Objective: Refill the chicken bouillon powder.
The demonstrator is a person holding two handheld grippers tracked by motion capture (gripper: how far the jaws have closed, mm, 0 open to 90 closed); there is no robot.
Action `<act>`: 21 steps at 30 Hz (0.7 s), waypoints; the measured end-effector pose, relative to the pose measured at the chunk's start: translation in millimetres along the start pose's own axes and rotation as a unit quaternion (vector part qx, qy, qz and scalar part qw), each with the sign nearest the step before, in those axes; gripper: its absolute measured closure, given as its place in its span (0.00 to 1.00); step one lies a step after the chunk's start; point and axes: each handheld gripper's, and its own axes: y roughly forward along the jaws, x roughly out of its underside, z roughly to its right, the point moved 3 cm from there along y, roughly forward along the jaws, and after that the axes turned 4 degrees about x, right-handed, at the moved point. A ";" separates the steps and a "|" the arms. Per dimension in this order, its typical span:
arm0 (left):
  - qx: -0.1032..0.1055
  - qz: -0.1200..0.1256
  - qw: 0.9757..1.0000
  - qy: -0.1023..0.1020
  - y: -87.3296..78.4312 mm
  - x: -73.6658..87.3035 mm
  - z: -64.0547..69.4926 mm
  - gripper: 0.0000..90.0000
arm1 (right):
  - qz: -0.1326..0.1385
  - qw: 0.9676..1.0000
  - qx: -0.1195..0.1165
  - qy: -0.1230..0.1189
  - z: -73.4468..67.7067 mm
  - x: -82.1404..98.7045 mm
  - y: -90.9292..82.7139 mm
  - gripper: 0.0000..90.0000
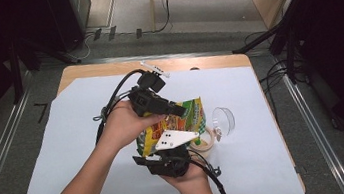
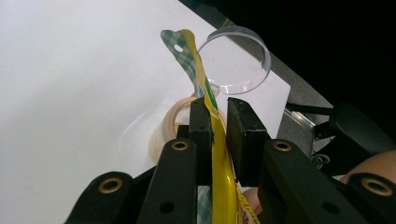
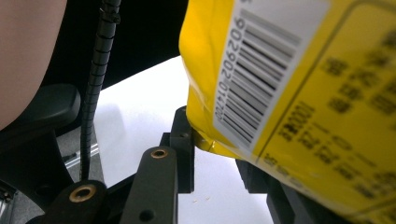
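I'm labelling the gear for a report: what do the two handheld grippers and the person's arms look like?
Both grippers are black, each with two flat, blocky jaws on arms fastened by brass-coloured rivets. The left gripper trails a black cable and carries a small white bracket near its top. The right gripper bears a white three-cornered plate with dark dots and trails a ribbed black cable. The forearms are bare, no sleeves or gloves.

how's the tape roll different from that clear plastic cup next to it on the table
The tape roll is tan and opaque; the clear plastic cup is see-through. The roll lies flat with its hole facing up, while the cup lies tipped on its side. The roll sits partly under the snack bag; the cup lies clear of it. Both are round and rest on the white sheet.
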 end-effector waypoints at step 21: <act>-0.018 -0.019 1.000 0.013 -1.3 -2.3 6.2 0.94 | 0.006 1.000 0.000 0.009 -0.7 1.6 1.0 0.81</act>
